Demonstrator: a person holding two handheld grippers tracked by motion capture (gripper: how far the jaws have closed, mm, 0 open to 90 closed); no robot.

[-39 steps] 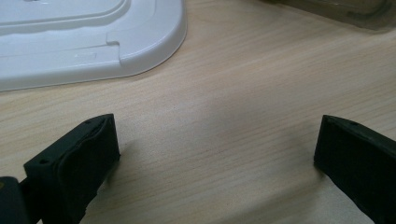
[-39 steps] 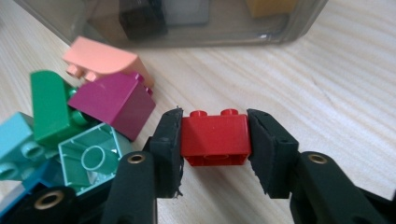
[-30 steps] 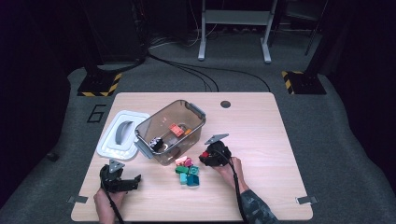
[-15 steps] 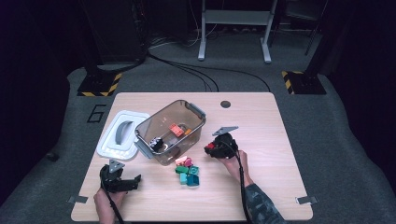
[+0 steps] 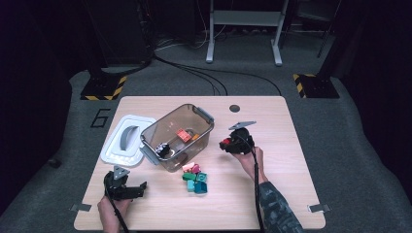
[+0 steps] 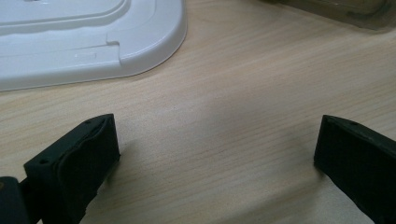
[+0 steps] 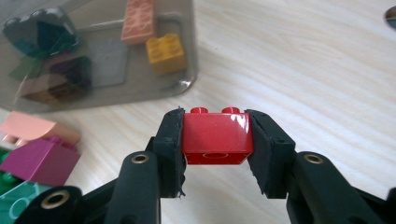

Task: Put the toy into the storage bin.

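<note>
My right gripper [image 7: 215, 140] is shut on a red brick [image 7: 217, 136], studs up, held off the wooden table. In the high view the right gripper [image 5: 227, 144] hangs just right of the clear brown bin [image 5: 204, 116], the red brick [image 5: 225, 143] at its tip. Inside the bin lie an orange brick [image 7: 139, 19], a yellow brick [image 7: 165, 52] and darker bricks [image 7: 42, 28]. A small heap of pink, magenta, green and teal bricks [image 5: 195, 177] sits in front of the bin. My left gripper [image 5: 138, 188] rests at the front left, its jaws [image 6: 215, 154] open over bare wood.
A white lid [image 5: 127, 141] lies left of the bin, and its corner [image 6: 140, 42] is just ahead of the left jaws. A round hole [image 5: 234, 108] sits in the table near the back edge. Bare tabletop [image 5: 291, 184] stretches to the right.
The right gripper has lifted with the red brick from beside the brick heap and moved right and toward the back, alongside the bin. The left gripper has stayed put.
</note>
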